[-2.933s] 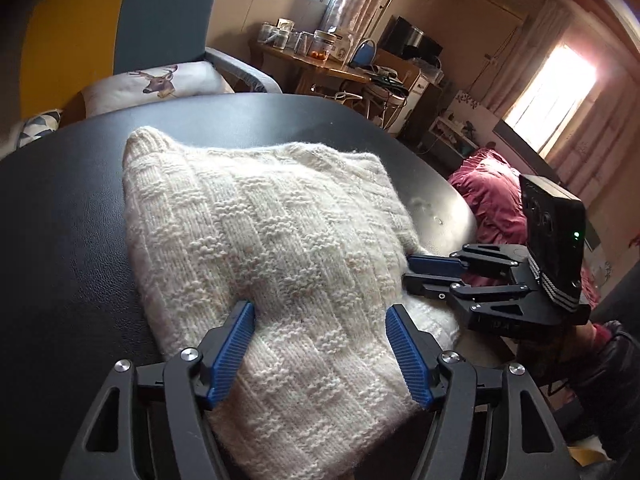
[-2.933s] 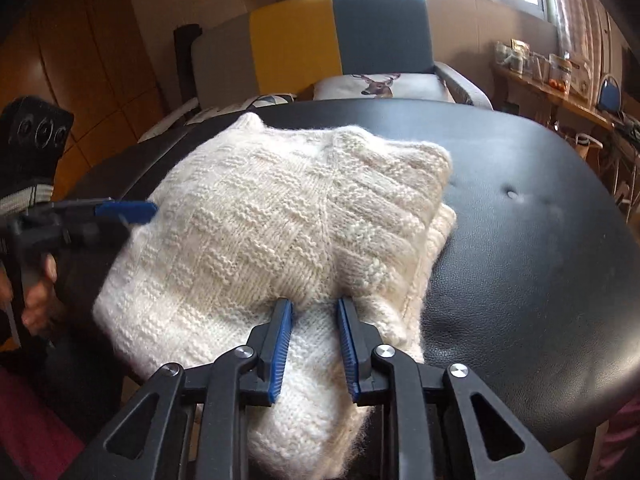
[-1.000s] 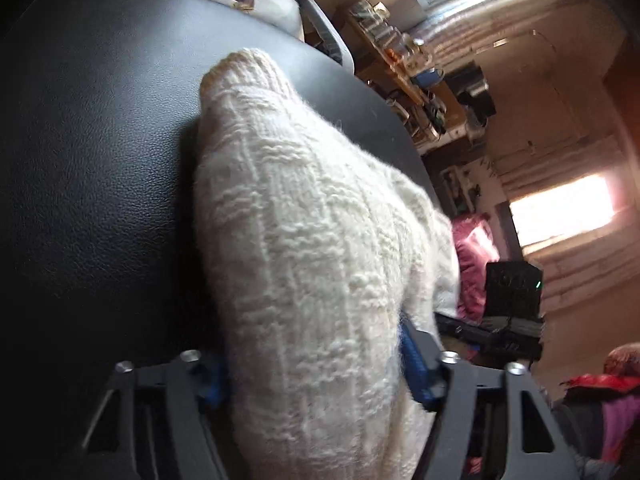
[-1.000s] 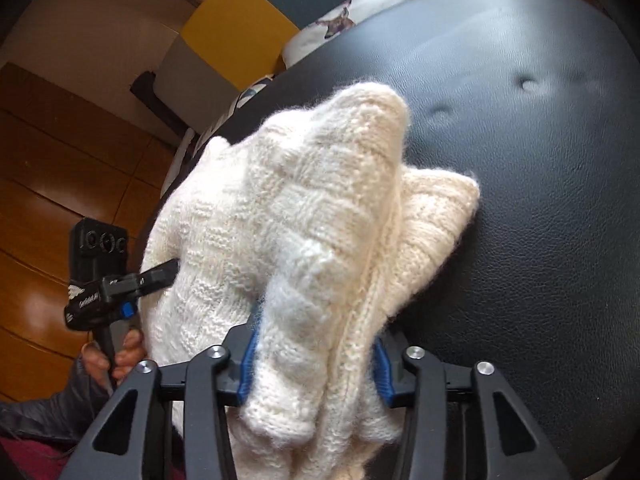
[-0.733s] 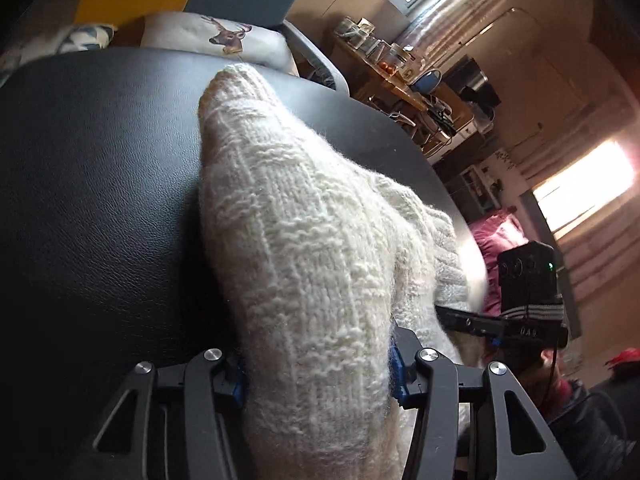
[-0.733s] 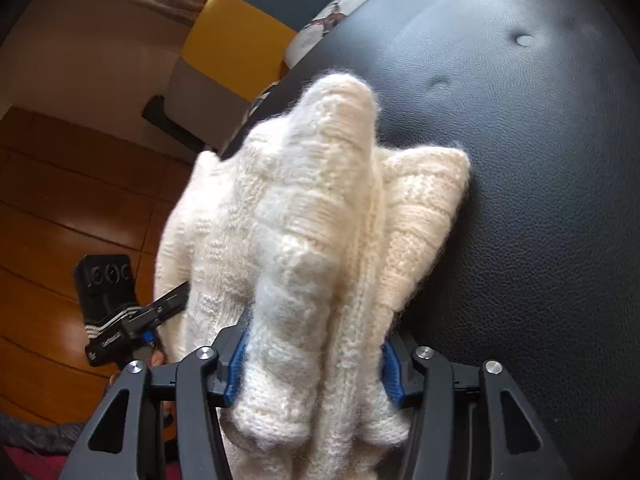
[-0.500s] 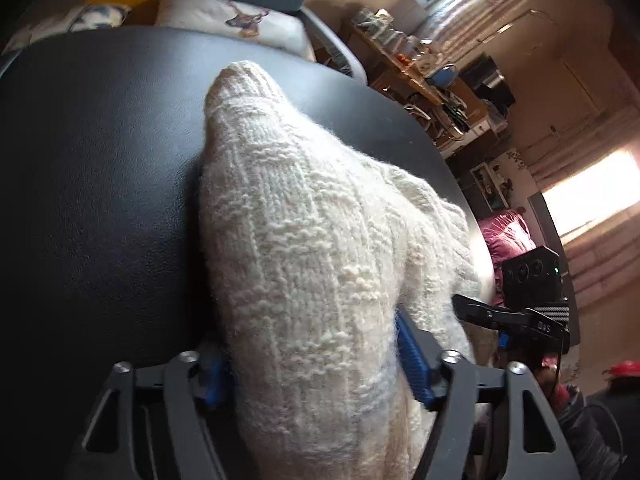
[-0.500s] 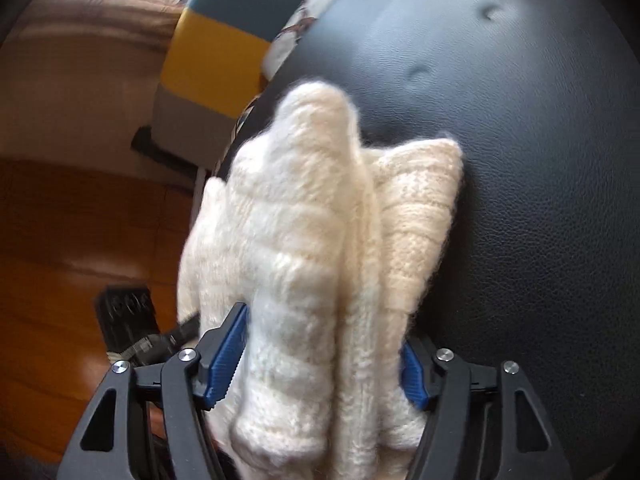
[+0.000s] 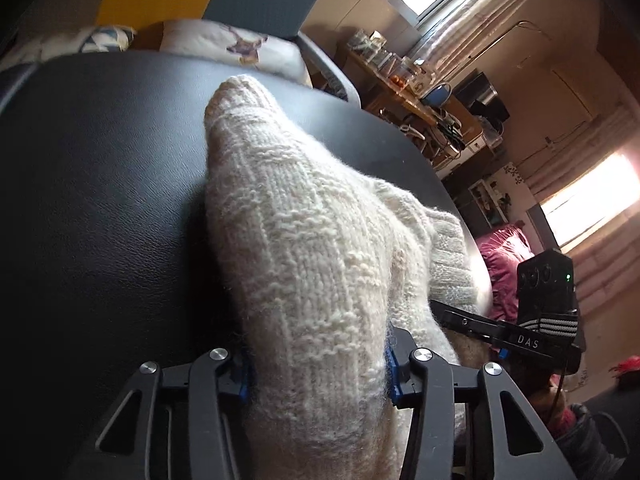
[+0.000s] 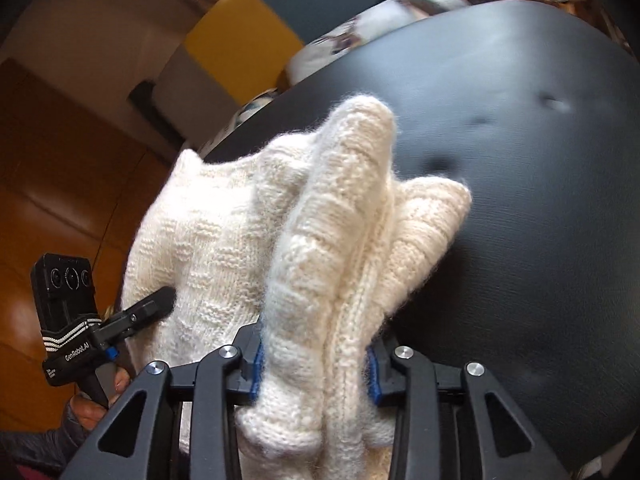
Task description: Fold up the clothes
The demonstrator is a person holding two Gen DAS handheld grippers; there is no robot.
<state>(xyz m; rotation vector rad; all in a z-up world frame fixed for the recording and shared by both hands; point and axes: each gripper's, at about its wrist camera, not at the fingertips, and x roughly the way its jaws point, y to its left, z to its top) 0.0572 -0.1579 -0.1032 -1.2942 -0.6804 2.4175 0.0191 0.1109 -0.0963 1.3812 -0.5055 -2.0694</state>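
Observation:
A cream knitted sweater (image 9: 304, 248) lies folded on a black leather surface (image 9: 100, 200). My left gripper (image 9: 316, 376) is shut on a thick bunch of its near edge, and the knit hides the blue pads. My right gripper (image 10: 314, 364) is shut on the sweater (image 10: 320, 232) at its other near corner, with the bunched edge raised off the black surface (image 10: 520, 200). Each gripper shows in the other's view: the right one (image 9: 452, 316) at the right, the left one (image 10: 160, 300) at the lower left, each with its fingers against the knit.
A yellow and blue armchair (image 9: 200, 0) with a deer cushion (image 9: 236, 46) stands beyond the far edge. A cluttered wooden table (image 9: 404, 88) and a pink heap (image 9: 504, 264) are at the right. A wooden floor (image 10: 60, 180) lies to the left in the right wrist view.
Both grippers have closed on the sweater's near edge and lifted it into bunched ridges. Over the last second they tilted and shifted slightly while holding it.

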